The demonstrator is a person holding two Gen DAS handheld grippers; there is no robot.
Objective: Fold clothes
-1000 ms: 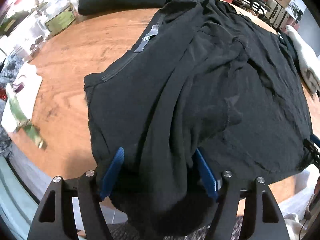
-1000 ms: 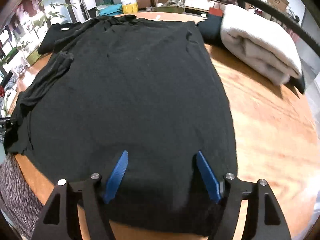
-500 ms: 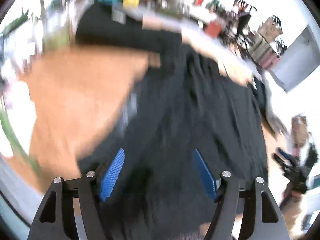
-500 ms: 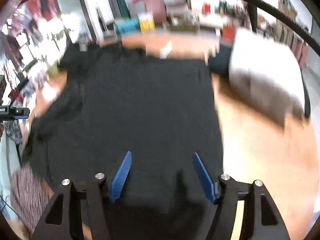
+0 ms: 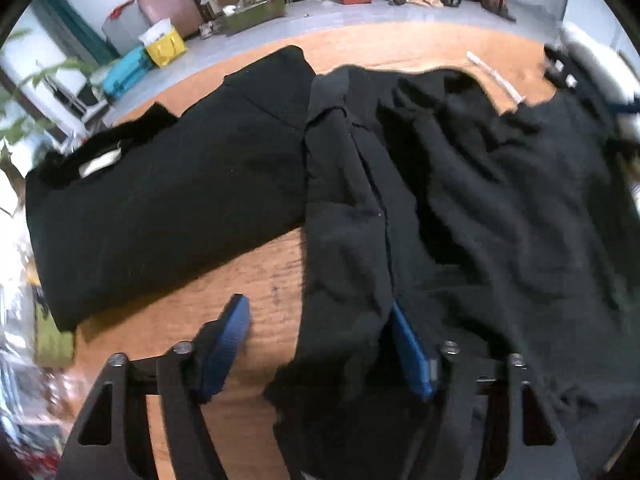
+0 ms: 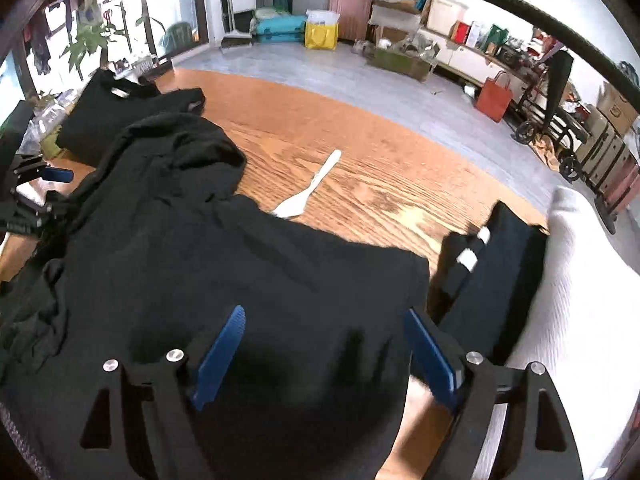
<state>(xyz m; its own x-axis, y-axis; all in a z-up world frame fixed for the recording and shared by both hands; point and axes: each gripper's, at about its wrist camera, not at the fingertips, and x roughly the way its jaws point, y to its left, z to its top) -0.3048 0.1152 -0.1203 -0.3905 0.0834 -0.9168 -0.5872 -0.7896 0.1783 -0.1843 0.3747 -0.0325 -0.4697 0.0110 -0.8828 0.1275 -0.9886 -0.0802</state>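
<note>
A black shirt (image 5: 500, 208) lies crumpled on the round wooden table (image 5: 264, 280), with a bunched edge running down between the jaws of my left gripper (image 5: 316, 304). Those jaws are closing. The cloth lies against the right pad, while the left pad (image 5: 228, 336) stands apart over bare wood. In the right wrist view the same shirt (image 6: 240, 264) spreads under my right gripper (image 6: 325, 312), whose jaws are opening wide over the shirt's near corner without pressing on it. The left gripper (image 6: 44, 184) shows at that view's left edge.
A folded black garment (image 5: 160, 208) lies left of the shirt. A white strip (image 6: 308, 192) lies on the bare wood beyond the shirt. To the right sit a folded dark garment (image 6: 500, 276) and a folded white one (image 6: 580, 312). Bags and boxes stand on the floor beyond.
Both grippers have swept away from the near edge toward the table's far side. The flat shirt is now bunched and doubled over. The left jaws have narrowed, the right jaws have widened.
</note>
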